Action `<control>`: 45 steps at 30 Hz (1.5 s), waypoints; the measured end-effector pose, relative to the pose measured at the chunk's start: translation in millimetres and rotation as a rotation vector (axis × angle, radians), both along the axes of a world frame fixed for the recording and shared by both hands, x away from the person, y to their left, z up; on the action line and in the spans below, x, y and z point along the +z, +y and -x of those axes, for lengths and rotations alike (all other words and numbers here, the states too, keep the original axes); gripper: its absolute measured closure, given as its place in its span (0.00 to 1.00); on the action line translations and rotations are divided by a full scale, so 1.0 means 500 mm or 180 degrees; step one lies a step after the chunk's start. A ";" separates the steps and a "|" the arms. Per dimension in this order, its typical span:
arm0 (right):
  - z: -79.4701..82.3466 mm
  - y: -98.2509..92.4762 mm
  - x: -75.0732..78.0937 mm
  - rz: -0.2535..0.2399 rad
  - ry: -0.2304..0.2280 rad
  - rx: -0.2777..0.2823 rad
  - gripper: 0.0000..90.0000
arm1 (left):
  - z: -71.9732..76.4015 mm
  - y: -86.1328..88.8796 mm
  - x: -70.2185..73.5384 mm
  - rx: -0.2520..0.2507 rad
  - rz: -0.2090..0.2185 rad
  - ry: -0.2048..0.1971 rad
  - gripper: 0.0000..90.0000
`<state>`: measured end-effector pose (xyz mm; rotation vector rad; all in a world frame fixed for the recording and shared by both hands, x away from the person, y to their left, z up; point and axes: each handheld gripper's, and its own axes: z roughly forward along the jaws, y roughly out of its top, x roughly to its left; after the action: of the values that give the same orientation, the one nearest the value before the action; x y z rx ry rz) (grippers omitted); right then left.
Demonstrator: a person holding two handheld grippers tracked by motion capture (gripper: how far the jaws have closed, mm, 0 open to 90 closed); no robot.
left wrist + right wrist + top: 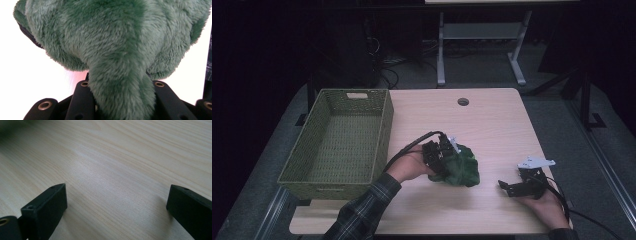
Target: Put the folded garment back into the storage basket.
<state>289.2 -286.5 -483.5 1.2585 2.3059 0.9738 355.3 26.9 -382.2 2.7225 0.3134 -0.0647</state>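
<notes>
1. No text, label, brand, number or sign can be read in any of the views.
</notes>
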 end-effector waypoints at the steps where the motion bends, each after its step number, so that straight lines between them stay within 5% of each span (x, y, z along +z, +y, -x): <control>1: 0.000 0.000 0.000 0.0000 0.0001 -0.0002 0.03 | 0.000 0.005 0.007 0.0010 0.0000 -0.0013 0.76; 21: 0.000 0.000 0.000 0.0009 0.0003 -0.0010 0.02 | 0.001 0.110 0.131 0.0336 0.0002 -0.0197 0.76; 45: 0.000 0.000 0.000 0.0008 0.0004 -0.0012 0.02 | -0.005 0.311 0.227 0.0998 0.0037 -0.0422 0.76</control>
<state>289.3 -286.5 -483.6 1.2623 2.3042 0.9691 357.6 182.6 -268.7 2.6161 0.6916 0.1993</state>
